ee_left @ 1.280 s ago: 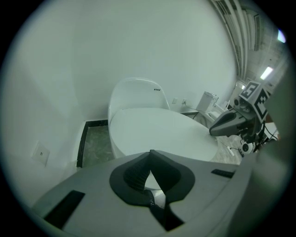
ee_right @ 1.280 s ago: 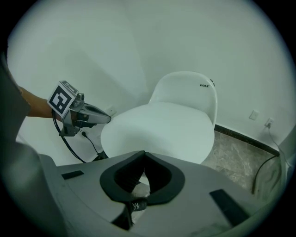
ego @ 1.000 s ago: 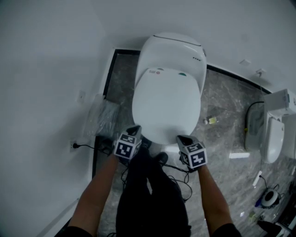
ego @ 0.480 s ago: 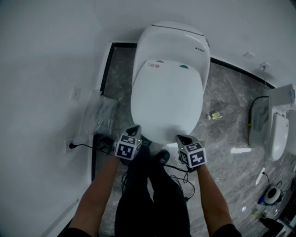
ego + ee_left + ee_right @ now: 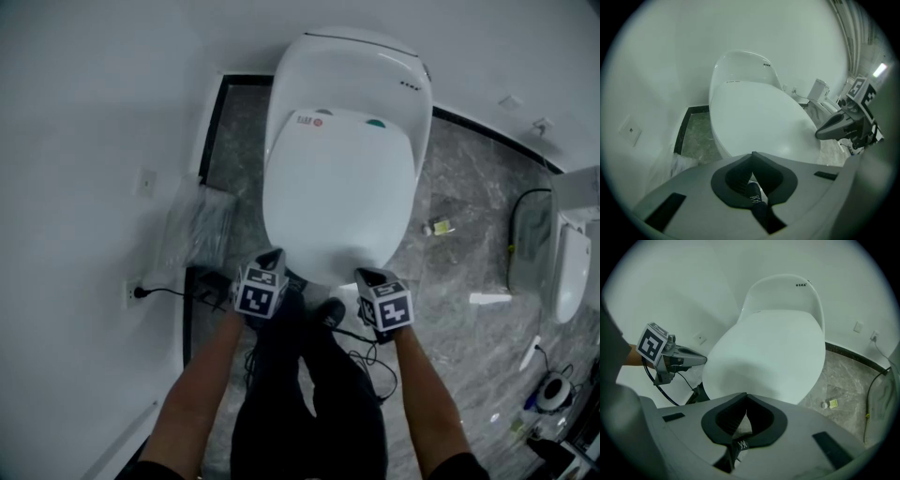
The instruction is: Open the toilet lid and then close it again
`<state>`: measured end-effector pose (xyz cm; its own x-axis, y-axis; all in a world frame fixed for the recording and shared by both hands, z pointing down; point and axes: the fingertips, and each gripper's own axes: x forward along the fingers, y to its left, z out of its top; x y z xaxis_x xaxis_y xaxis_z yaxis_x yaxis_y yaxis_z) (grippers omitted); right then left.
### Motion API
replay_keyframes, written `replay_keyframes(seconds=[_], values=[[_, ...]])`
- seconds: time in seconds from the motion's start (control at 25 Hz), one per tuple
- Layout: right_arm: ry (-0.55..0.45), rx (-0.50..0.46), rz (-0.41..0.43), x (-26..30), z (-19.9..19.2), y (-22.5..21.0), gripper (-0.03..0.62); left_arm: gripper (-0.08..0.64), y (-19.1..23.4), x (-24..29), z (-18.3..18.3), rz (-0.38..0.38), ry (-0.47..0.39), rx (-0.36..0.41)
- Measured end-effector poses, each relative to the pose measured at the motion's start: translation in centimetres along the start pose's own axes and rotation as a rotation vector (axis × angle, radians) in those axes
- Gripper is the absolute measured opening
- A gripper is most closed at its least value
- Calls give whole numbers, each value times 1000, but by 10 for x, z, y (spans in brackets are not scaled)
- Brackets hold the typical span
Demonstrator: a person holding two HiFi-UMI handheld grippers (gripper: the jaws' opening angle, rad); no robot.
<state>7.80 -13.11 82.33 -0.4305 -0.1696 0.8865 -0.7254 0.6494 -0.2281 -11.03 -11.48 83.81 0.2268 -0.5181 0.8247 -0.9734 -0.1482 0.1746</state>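
Nearest to me are the person's dark trousers point(image 5: 309, 403) and one dark shoe point(image 5: 326, 314) on the grey marbled floor point(image 5: 459, 187), with bare forearms reaching out on either side of them. Each hand carries a gripper tilted steeply down. The left gripper point(image 5: 274, 255) has its jaws pressed together with nothing between them, and its own view shows only the shoe behind the meeting tips point(image 5: 752, 154). The right gripper point(image 5: 367, 275) is the same, jaws together and empty point(image 5: 746, 395). Loose black cables point(image 5: 370, 361) trail across the floor around the feet.

Just beyond the two tips is the toilet lid point(image 5: 337, 197). It lies flat and closed over the bowl, with its rounded front edge toward the person. The left gripper sits at the front-left of that edge and the right gripper at the front-right. I cannot tell whether either one touches it.

Behind the lid rises the rounded white back of the toilet point(image 5: 352, 70), set against the white wall. To the left, a crumpled clear plastic bag point(image 5: 197, 230) lies beside the bowl, and a plug sits in a wall socket point(image 5: 131, 292). To the right, a small bottle point(image 5: 438, 227) lies on the floor. Farther off stands a second white toilet point(image 5: 572, 262).
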Motion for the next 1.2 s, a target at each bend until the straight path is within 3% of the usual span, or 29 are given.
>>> replay_keyframes(seconds=[0.4,0.6,0.68,0.88,1.2], values=[[-17,40,14,3,1,0,15,8,-2,-5,2,21,27,0],[-63,56,20,-21,9,14,12,6,-27,-41,33,-51,-58,-21],[-101,70,26,-36,17,23,12,6,-41,-61,47,-93,-81,-7],[-235,59,26,-84,53,54,11,6,-75,-107,87,-185,-141,111],[-484,10,29,-188,99,109,9,6,-110,-200,112,-264,-302,124]])
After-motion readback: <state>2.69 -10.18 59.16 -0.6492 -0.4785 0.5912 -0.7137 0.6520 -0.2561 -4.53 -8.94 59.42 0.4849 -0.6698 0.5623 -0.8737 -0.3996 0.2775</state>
